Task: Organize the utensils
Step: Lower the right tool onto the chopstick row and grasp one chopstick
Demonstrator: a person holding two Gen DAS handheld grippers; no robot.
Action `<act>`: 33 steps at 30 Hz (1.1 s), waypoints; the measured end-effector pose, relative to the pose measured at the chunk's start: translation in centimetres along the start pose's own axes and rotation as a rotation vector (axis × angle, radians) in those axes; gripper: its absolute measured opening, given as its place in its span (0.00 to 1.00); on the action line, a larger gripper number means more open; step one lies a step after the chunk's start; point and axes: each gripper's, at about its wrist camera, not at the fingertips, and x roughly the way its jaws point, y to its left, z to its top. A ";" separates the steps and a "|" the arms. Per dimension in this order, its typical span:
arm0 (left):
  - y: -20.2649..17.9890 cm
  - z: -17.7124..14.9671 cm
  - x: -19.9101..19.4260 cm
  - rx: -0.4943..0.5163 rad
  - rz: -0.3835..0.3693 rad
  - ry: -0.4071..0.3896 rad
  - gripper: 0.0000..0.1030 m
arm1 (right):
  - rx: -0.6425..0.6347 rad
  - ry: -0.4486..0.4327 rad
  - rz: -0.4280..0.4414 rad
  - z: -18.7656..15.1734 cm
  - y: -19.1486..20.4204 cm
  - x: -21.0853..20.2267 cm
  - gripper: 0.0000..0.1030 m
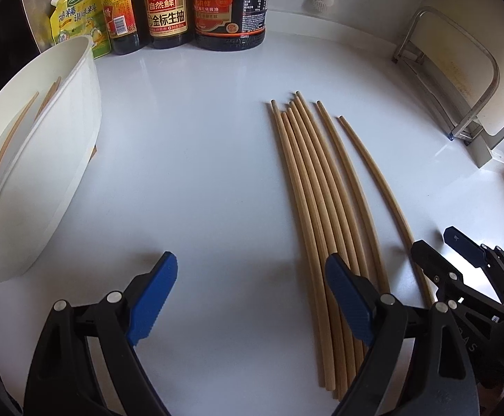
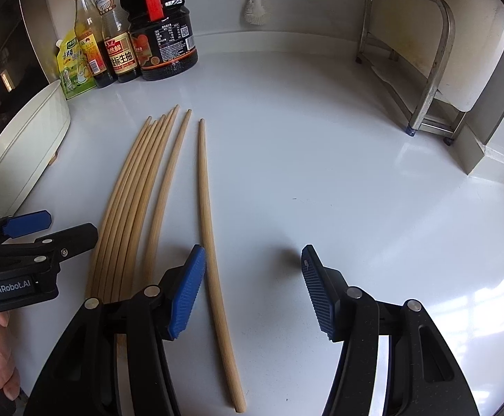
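Wooden chopsticks lie loose on the white counter, seven counted: five bunched, one just beside them, one single chopstick apart toward the right edge. Our left gripper hides the near ends of the bunch, so we can't tell whether any cross there.

More chopsticks sit inside the white bin at the counter's left edge; we make out about three through its rim, the rest is cut off by the frame.

Left gripper fingers stand wide apart with nothing between them; its right finger overlaps the bunch in the left wrist view, contact unclear. Right gripper fingers are also apart, gripping nothing; the single chopstick passes just inside its left finger.

Back edge of the counter: three sauce bottles plus one yellow pouch, tops cropped. One metal rack sits at the back right corner. A hand is partly visible, cut off at the frame's left edge.
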 end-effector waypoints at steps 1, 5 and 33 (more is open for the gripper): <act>0.0 0.0 0.2 0.001 0.003 0.003 0.83 | -0.004 0.001 -0.002 0.0 0.1 0.0 0.54; -0.4 0.0 0.5 0.013 0.016 -0.001 0.83 | -0.014 -0.001 -0.002 0.2 0.2 0.1 0.54; -0.7 1.2 0.9 0.048 0.059 -0.008 0.63 | -0.121 -0.026 0.006 1.0 1.9 0.6 0.34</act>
